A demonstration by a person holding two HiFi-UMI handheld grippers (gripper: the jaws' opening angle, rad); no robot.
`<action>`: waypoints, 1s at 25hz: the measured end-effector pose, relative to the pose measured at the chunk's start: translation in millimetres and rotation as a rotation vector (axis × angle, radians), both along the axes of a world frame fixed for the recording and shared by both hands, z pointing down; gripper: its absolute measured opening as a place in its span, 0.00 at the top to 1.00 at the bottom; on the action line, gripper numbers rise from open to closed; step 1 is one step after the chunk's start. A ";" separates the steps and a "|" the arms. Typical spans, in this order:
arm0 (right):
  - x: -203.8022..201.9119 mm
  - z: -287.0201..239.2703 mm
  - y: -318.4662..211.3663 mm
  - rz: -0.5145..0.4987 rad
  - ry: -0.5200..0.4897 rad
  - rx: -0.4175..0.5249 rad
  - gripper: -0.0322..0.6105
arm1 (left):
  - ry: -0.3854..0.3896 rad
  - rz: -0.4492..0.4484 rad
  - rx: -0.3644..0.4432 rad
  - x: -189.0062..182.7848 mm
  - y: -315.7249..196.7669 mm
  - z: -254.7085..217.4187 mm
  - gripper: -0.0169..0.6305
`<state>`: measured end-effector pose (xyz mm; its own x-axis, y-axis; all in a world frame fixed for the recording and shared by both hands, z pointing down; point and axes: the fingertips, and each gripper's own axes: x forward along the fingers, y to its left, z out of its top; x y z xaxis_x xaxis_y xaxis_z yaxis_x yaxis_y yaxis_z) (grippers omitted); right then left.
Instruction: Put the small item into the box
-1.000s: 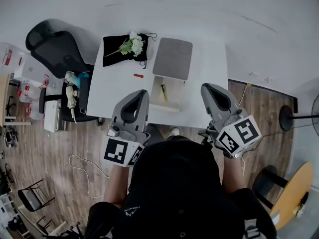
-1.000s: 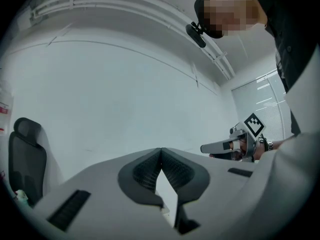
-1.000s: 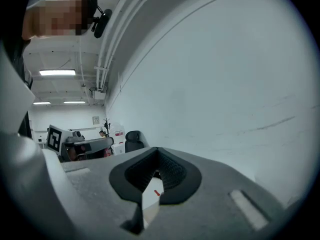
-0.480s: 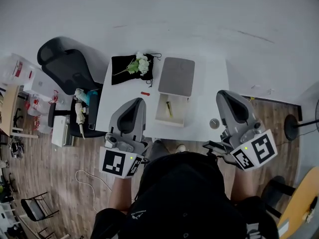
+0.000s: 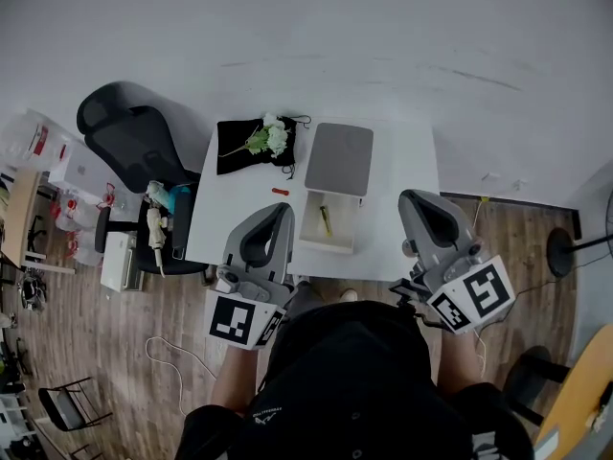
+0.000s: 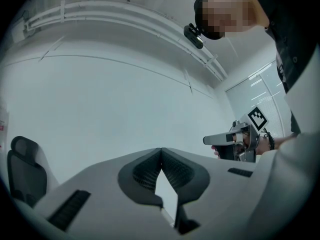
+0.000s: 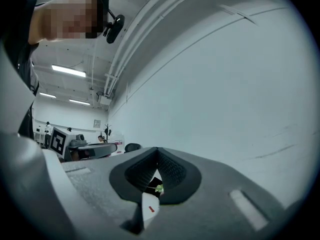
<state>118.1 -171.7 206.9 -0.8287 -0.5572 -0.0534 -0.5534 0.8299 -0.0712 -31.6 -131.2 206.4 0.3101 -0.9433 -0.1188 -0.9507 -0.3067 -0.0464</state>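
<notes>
Currently both tools are raised in front of the person over the near edge of the counter (image 5: 407,175), and neither touches anything on it. The left tool (image 5: 276,211) has its jaws pressed together at the tips with nothing between them. The right tool (image 5: 414,199) is closed the same way and is also empty.

An open white box (image 5: 324,247) sits at the counter's near edge, about midway along, and its grey lid (image 5: 339,158) lies just beyond it toward the far edge. A small yellowish stick (image 5: 326,220) lies on the box floor. A small red piece (image 5: 279,191) lies on the bare counter just left of the box, between it and the black cloth (image 5: 238,140) with white flowers (image 5: 270,139) at the far left corner.

So one small thing lies in the box as the task wants, and another lies outside. I cannot tell which one the task means. Both look light, stiff and thin, and both lie flat, so I judge a loose pinch would let either slip. A grip across the middle, with the jaws straddling the short width, looks safest.
</notes>
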 end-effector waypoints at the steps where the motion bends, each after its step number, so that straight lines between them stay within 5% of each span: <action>1: -0.5 1.5 -0.3 0.002 0.000 -0.003 0.94 | 0.001 0.001 -0.002 -0.2 0.3 1.4 0.97; 25: -8.0 12.4 0.7 -0.021 0.020 -0.020 0.94 | 0.011 -0.017 -0.033 -3.9 8.3 20.7 0.97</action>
